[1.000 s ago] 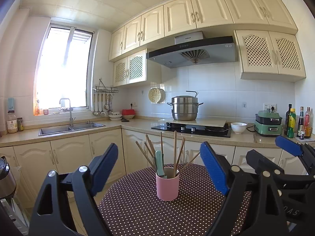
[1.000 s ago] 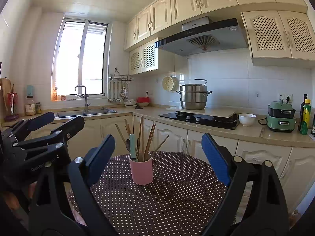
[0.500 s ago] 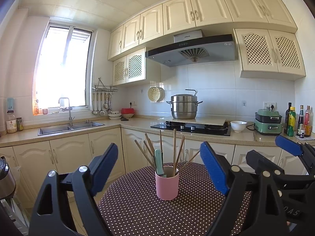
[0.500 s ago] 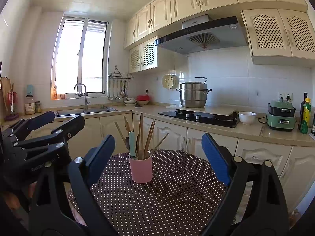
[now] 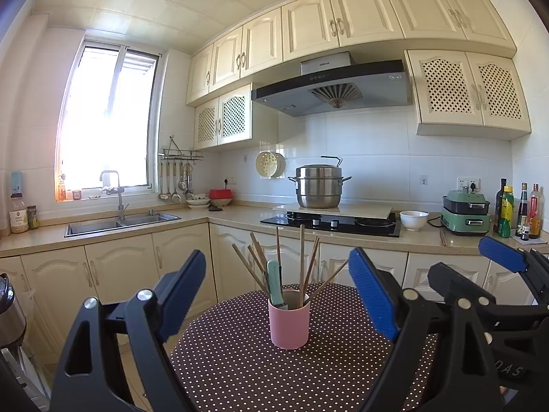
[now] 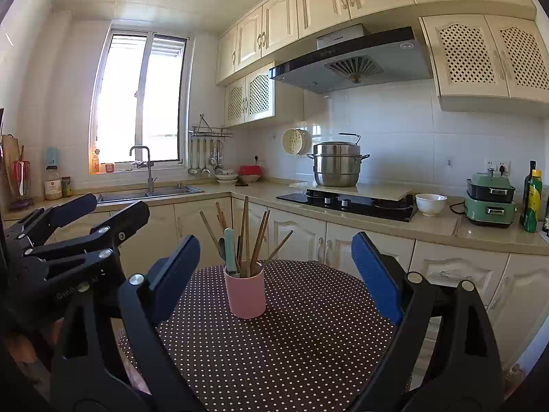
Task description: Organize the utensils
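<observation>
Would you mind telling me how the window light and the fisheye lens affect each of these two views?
Left wrist view: the window is blown out white, with an orange fringe at its lower left; cabinets bow along the curved edge. Right wrist view: the window is again overexposed, the pink cup stays sharp and evenly lit, and the corners fall into black vignette.

Partial white lettering reads "OAS" on the right gripper (image 5: 514, 370) at lower right of the left wrist view and "Gen" on the left gripper (image 6: 65, 295); range hood (image 5: 329, 86) branding is illegible.
</observation>
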Motion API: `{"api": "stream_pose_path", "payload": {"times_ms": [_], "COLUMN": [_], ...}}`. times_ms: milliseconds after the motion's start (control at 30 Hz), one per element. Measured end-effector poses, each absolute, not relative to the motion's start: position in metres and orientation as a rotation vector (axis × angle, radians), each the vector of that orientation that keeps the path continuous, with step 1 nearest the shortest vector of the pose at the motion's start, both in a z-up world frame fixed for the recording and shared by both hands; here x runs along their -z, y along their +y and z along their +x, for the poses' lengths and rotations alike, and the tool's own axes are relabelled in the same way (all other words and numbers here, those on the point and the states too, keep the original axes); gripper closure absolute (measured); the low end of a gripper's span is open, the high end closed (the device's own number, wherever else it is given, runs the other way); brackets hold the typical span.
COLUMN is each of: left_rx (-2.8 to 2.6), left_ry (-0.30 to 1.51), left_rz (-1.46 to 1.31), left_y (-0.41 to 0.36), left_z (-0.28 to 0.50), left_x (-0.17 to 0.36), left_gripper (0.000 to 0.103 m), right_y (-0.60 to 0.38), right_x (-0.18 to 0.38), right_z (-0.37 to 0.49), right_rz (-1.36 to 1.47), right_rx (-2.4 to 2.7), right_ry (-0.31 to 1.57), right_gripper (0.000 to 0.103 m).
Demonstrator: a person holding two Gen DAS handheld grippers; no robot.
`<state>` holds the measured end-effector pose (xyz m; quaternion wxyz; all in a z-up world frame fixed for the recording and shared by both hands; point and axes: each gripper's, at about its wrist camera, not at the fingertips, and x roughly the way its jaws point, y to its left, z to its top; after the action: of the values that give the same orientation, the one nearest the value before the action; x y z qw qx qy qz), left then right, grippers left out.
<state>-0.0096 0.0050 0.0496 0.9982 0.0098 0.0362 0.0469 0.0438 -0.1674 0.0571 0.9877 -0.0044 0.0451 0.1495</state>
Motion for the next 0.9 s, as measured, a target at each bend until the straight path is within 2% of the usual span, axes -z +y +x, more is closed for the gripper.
{"api": "stream_pose_path", "payload": {"times_ms": [900], "left_rx": [-0.091], "left_ry": [0.076], "left_rz": [0.022], "left_y": [0.0033], "left_z": [-0.0106], "left_x": [-0.0478], "left_gripper": [0.019], "right_y": [-0.1690], "right_x": [-0.0524], "right_z": [0.0432], "right_rz": [-0.005], "right_rx": [-0.302], "right_ry": [0.098], "right_gripper": [0.014]}}
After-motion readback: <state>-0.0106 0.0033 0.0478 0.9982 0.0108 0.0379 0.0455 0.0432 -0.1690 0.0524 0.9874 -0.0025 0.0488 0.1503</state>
